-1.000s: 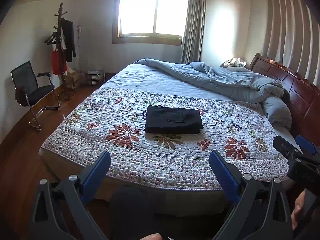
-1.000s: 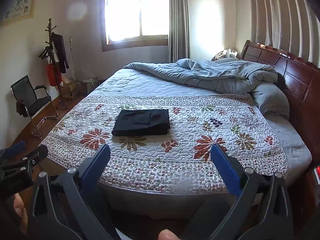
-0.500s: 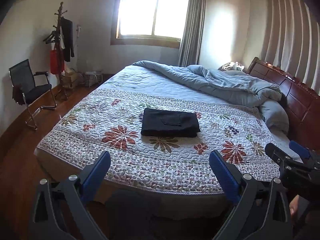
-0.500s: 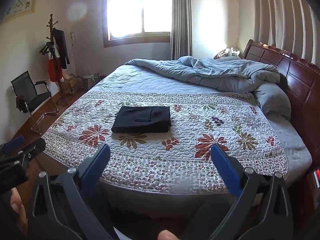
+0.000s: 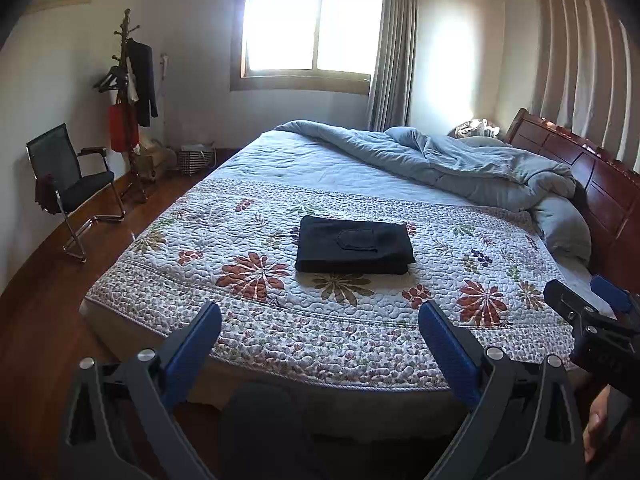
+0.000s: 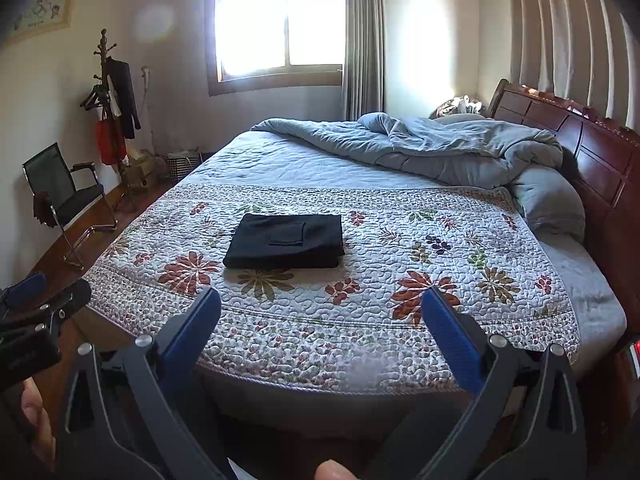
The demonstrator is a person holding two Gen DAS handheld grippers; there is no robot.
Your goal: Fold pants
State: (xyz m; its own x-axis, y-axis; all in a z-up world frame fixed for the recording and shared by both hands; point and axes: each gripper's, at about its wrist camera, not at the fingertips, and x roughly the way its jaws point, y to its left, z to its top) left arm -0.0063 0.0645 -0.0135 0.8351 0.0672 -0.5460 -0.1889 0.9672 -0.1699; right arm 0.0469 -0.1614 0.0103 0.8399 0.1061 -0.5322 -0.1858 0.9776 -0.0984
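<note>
Both of your grippers are empty and spread wide: the left gripper (image 5: 320, 332) and the right gripper (image 6: 320, 312) each hang off the foot of the bed (image 5: 280, 344), jaws fully apart with nothing between the blue pads, well short of the cloth; in the left view you can also see the right gripper at the right edge, and in the right view the left one at the left edge, so they sit side by side rather than spread across the work.

Compared with a second ago, the pants (image 5: 354, 250) look slightly smaller and sit further into the frame in both views, and more of the wooden floor (image 5: 36, 312) shows below the mattress edge; that reads as you drawing both tools back and away from the bed, not reaching in; the pants themselves have not shifted.

The pants lie as a compact dark rectangle on the floral quilt (image 5: 460, 264), about mid-bed and a little left of centre, one pocket facing up, edges squared and layers stacked; the crumpled blue duvet (image 5: 480, 164) is well apart from them near the headboard.

Taken together, I judge the folding finished and this pull-back the closing move; you have nothing left to grip unless you think the bundle needs a final straightening, and it looks tidy to me.
</note>
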